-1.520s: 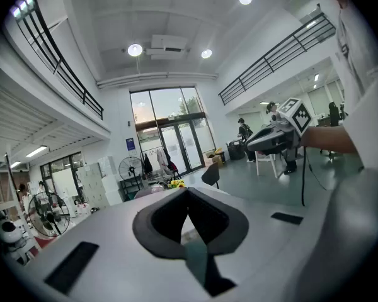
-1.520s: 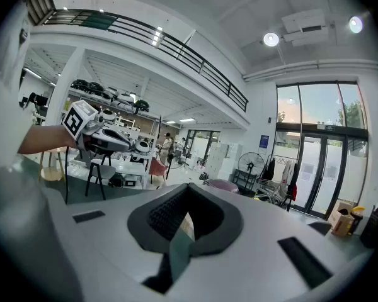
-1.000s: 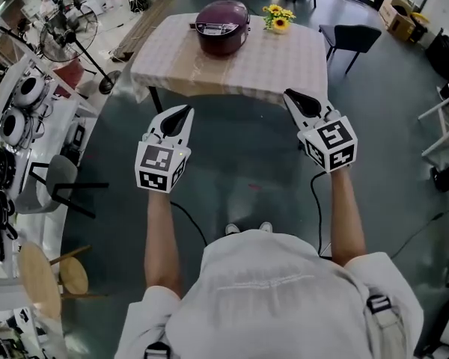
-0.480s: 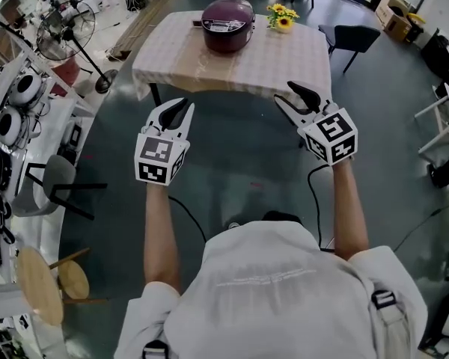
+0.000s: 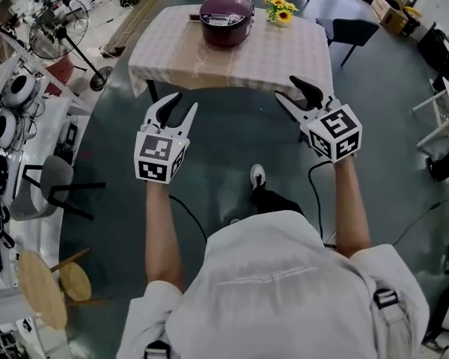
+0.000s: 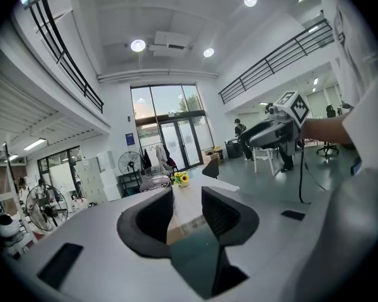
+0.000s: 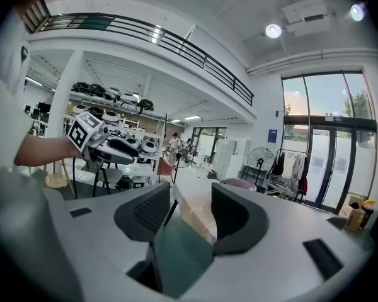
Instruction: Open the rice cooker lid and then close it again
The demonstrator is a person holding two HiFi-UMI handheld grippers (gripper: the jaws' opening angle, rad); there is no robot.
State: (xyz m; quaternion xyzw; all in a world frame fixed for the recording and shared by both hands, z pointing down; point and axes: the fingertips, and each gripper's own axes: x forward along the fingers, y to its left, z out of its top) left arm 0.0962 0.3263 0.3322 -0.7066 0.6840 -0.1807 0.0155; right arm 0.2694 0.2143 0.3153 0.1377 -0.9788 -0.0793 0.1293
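Note:
The dark purple rice cooker stands with its lid down at the far side of a table with a checked cloth, next to yellow flowers. My left gripper and right gripper hover over the floor short of the table's near edge, well apart from the cooker. Both jaws have just been opening and nothing is between them. The left gripper view has its gripper aimed at the table. In the right gripper view the cooker shows beyond that gripper.
A standing fan and shelves with appliances line the left side. A grey chair and wooden stool stand at the near left. A black chair is right of the table.
Both grippers moved forward toward the table. Their jaws went from shut to open. The person stepped forward, and one shoe now shows ahead of the body.

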